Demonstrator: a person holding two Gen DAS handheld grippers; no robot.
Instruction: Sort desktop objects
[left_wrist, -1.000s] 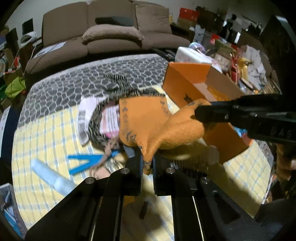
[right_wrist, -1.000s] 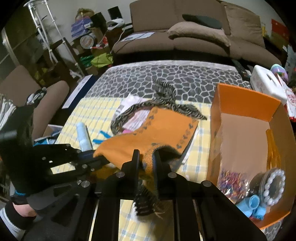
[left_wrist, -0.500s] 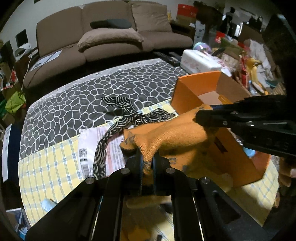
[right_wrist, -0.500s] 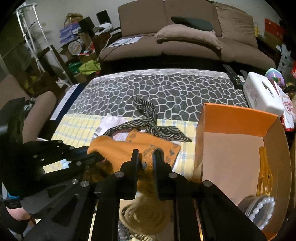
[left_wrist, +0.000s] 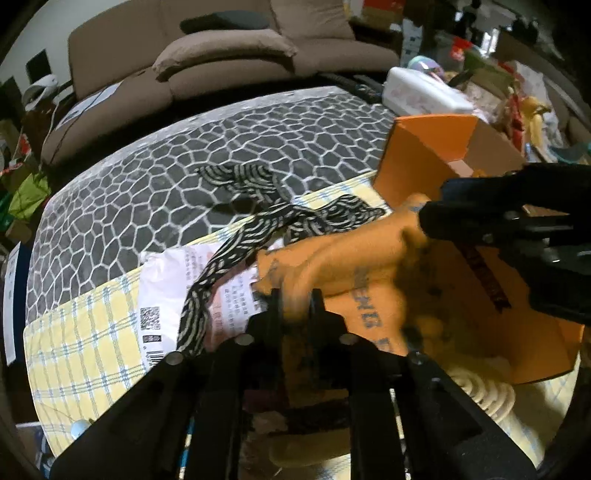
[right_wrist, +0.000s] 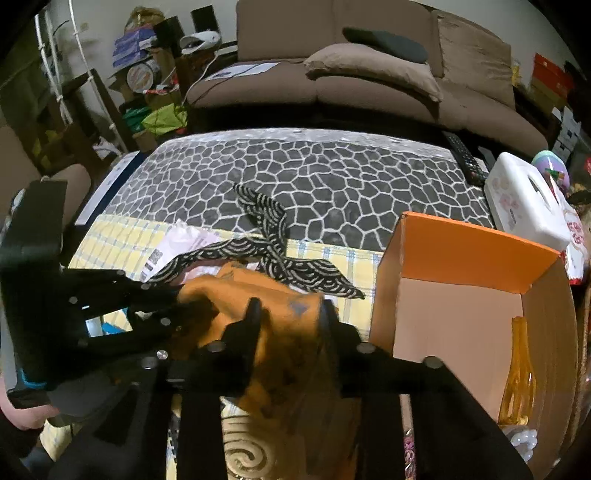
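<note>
You had the desk (right_wrist: 325, 173) under its cobble-pattern cover and yellow checked cloth, and the orange cardboard box (right_wrist: 469, 254) stood open at its right edge. The orange knitted cloth (left_wrist: 354, 258) hung between your two tools above the checked cloth, just beside the box's near wall, not yet over the opening.

Your left gripper (left_wrist: 295, 306) was clamped on one bunched edge of that cloth. Your right gripper (right_wrist: 290, 314) showed its jaws spread wider, with the cloth filling the gap (whether it truly pinched there or merely cradled the fabric, I could not tell).

The risks, as I judged them: if the right side had no real hold, the cloth could have sagged and caught the box wall, tipping or shoving the box off the desk's edge. The black-and-white patterned ribbon (right_wrist: 273, 236) lay just under the cloth's far edge, over the white printed mailer (left_wrist: 173, 280); a low carry could have dragged both along.
</note>
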